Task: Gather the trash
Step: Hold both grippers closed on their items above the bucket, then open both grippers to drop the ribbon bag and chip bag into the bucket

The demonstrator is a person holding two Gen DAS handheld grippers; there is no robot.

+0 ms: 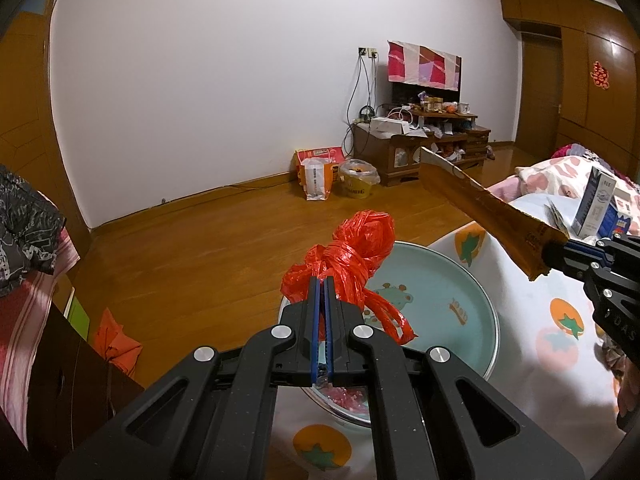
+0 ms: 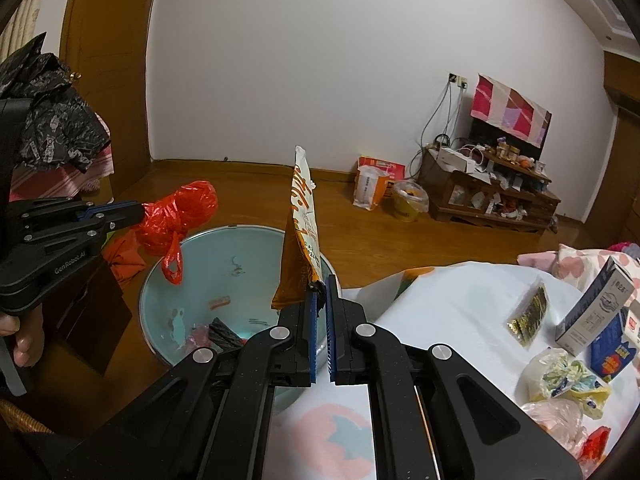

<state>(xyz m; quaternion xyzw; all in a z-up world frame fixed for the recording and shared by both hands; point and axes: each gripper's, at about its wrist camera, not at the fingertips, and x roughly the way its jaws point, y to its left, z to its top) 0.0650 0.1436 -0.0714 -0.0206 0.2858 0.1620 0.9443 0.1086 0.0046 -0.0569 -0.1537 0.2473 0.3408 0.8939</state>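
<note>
The left claw [image 1: 322,280] is clenched on a knotted red plastic bag [image 1: 352,256], pinching it at the bunched neck, and holds it in the air above the near-left rim of a pale blue basin [image 2: 160,280]; one loop handle dangles below the bundle. The right claw [image 2: 320,292] is clamped on the bottom corner of an orange snack wrapper [image 2: 302,232], which stands up stiffly over the basin's right rim. Both pieces look very light; the bag is soft and slippery film, so the tight knot is the surest place to grip, while the creased wrapper holds its shape but could slide out of a corner pinch. A few scraps already lie in the basin. To the right, on the tomato-print cloth [image 2: 440,300] of the bench, a milk carton [image 2: 596,308], a blue box [image 2: 610,354] and crumpled wrappers [image 2: 568,376] await collection.
</note>
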